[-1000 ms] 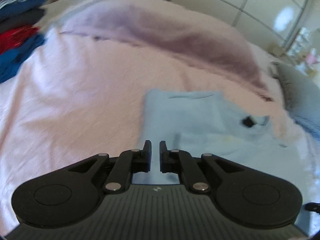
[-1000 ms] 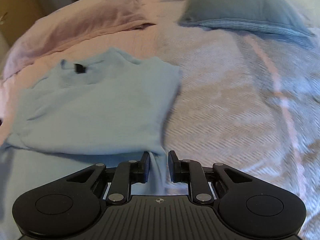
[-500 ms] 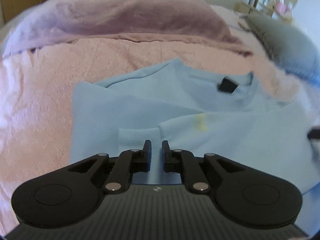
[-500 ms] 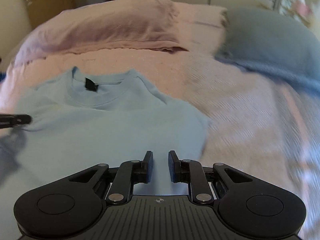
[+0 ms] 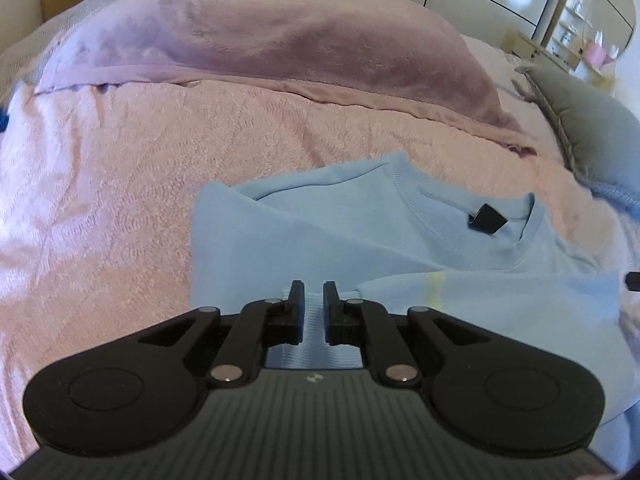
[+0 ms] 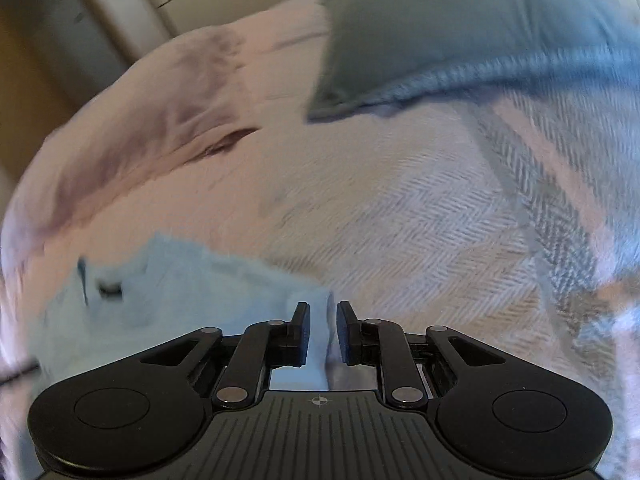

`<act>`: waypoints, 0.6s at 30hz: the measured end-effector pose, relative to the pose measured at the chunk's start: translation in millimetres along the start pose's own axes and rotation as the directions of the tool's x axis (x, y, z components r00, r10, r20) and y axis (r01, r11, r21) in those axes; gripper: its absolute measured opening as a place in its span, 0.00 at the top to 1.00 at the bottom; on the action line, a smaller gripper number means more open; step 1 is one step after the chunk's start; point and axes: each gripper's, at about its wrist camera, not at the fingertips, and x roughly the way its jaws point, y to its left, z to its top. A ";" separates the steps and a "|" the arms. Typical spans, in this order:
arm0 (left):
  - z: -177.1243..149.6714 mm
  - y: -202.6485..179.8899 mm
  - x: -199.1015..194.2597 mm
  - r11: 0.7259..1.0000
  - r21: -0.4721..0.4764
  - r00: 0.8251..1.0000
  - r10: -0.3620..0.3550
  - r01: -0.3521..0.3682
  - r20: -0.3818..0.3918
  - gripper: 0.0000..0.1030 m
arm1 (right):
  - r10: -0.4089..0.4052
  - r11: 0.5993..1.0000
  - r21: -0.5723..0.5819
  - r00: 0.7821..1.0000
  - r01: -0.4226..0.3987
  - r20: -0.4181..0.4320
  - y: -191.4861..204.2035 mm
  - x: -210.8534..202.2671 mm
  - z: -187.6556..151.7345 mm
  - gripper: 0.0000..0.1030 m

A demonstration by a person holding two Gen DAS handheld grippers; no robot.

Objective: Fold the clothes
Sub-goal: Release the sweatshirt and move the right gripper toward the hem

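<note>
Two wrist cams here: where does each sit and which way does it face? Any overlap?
Left wrist: on the left tongs, low over the bed, facing the folded light blue sweatshirt and mauve blanket; its own black fingers show, a narrow gap between them over a ribbed cuff.
Right wrist: on the right tongs, at the sweatshirt's right edge, facing the grey pillow and herringbone cover; blurred, fingers apart.
Shared: the sweatshirt, its dark neck label, the blanket, the pillow.

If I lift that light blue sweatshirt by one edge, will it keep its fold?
Probably not: the light blue sweatshirt lies in soft, creased layers, so it likely flops open. Its thick ribbed collar suggests some weight, so it may sag.
</note>
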 end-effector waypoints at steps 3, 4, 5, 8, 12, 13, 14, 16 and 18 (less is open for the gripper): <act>2.8 0.0 -0.1 1.000 0.006 1.000 -0.003 0.003 0.004 0.93 | 0.067 0.988 0.149 0.993 -0.052 -0.095 -8.2 19.2 25.2 0.83; 3.7 0.5 -0.2 1.000 0.003 1.000 -0.004 0.004 0.004 0.93 | 0.076 0.982 0.181 0.989 -0.052 -0.125 -9.2 25.5 30.6 0.83; 5.0 1.5 -0.3 1.000 -0.006 1.000 -0.005 0.005 0.005 0.93 | 0.085 0.976 0.213 0.984 -0.051 -0.155 -10.1 31.7 35.9 0.83; 9.5 4.9 -1.0 1.000 -0.021 1.000 -0.007 0.008 0.012 0.93 | 0.064 0.969 0.249 0.969 -0.003 -0.238 -9.1 49.6 48.1 0.83; 13.4 6.5 -2.4 1.000 -0.014 1.000 -0.005 0.006 0.019 0.93 | -0.002 0.968 0.239 0.954 0.077 -0.299 -6.4 59.3 57.6 0.83; 13.5 6.6 -2.3 1.000 -0.013 1.000 -0.005 0.005 0.018 0.93 | -0.019 0.969 0.230 0.952 0.093 -0.305 -4.9 58.1 58.6 0.82; 13.3 6.9 -1.8 1.000 -0.012 1.000 -0.005 0.006 0.017 0.93 | -0.036 0.970 0.219 0.953 0.106 -0.301 -2.4 56.0 60.1 0.82; 12.5 7.1 -0.7 1.000 -0.013 1.000 -0.004 0.004 0.012 0.93 | -0.079 0.973 0.183 0.949 0.140 -0.306 3.8 53.5 63.2 0.79; 11.4 6.8 0.8 1.000 -0.016 1.000 -0.004 0.005 0.007 0.93 | -0.099 0.976 0.153 0.944 0.154 -0.316 10.2 55.3 65.2 0.68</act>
